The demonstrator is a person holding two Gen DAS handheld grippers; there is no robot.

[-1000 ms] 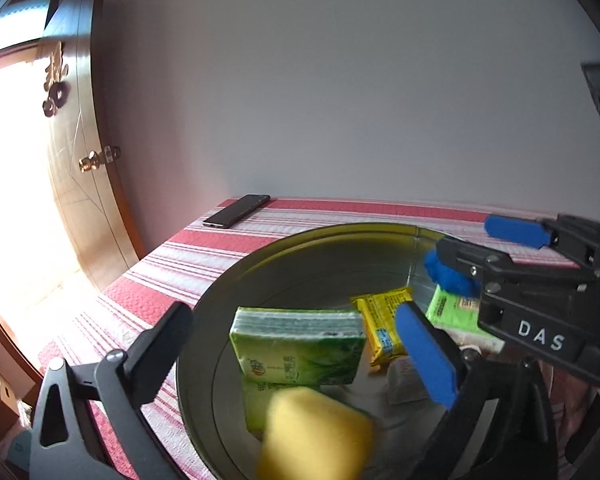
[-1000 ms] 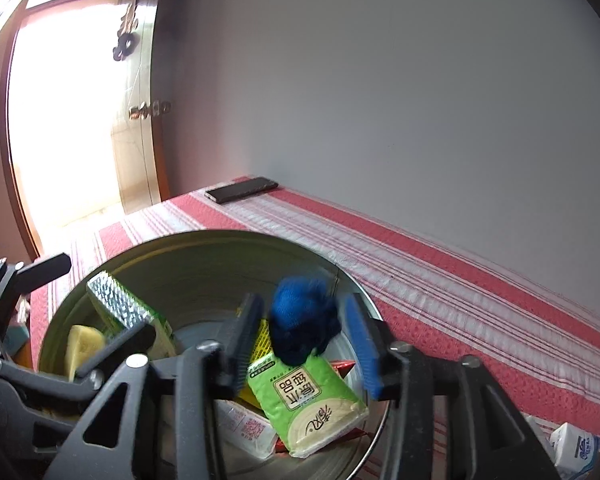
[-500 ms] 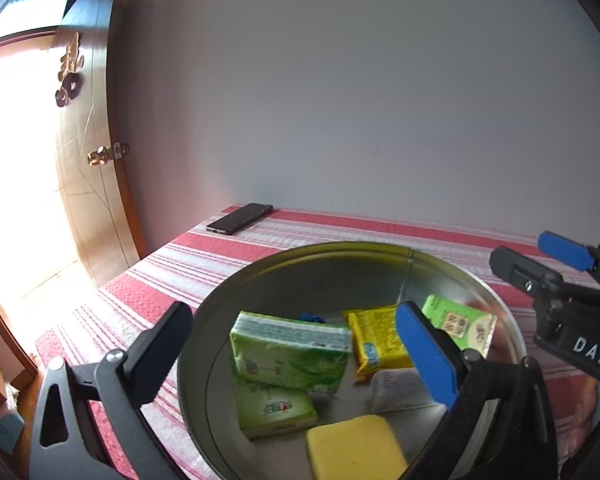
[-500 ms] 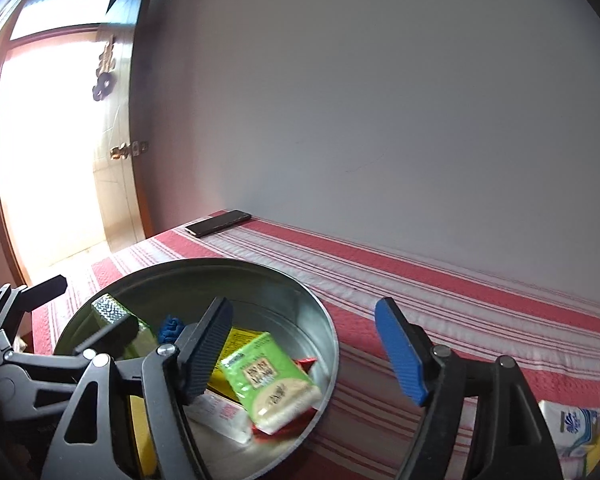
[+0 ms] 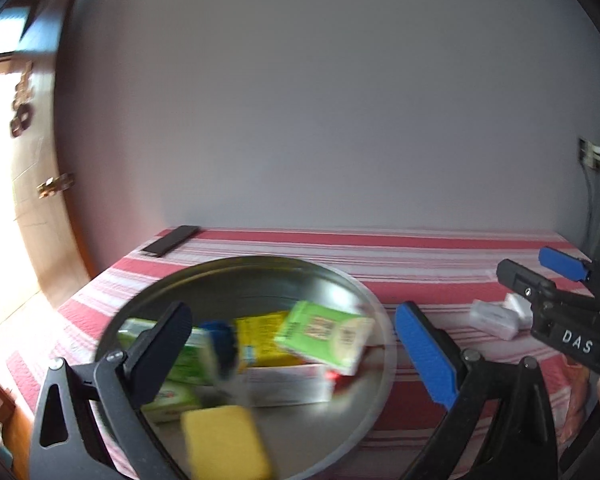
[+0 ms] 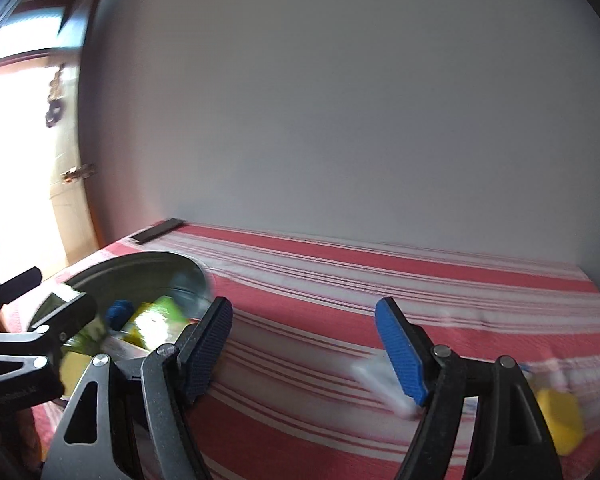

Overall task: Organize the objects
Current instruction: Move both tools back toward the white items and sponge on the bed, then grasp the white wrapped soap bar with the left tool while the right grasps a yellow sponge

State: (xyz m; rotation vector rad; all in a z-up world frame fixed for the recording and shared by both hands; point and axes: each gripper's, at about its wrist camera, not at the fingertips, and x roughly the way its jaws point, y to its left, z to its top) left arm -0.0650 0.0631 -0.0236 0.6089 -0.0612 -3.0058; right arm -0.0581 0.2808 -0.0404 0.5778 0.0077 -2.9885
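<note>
A round metal basin sits on the red striped cloth and holds green packets, a yellow packet, a white box, a yellow sponge and a small blue object. My left gripper is open and empty above the basin. My right gripper is open and empty over the cloth, right of the basin; it also shows in the left wrist view. A white packet and a yellow object lie near its right finger.
A black phone lies at the table's far left corner. White packets lie on the cloth right of the basin. A grey wall runs behind the table, with a wooden door at the left.
The right gripper let the blue object go into the basin, opened, and swung right over the cloth. The left gripper dropped the yellow sponge into the basin and drew back.
</note>
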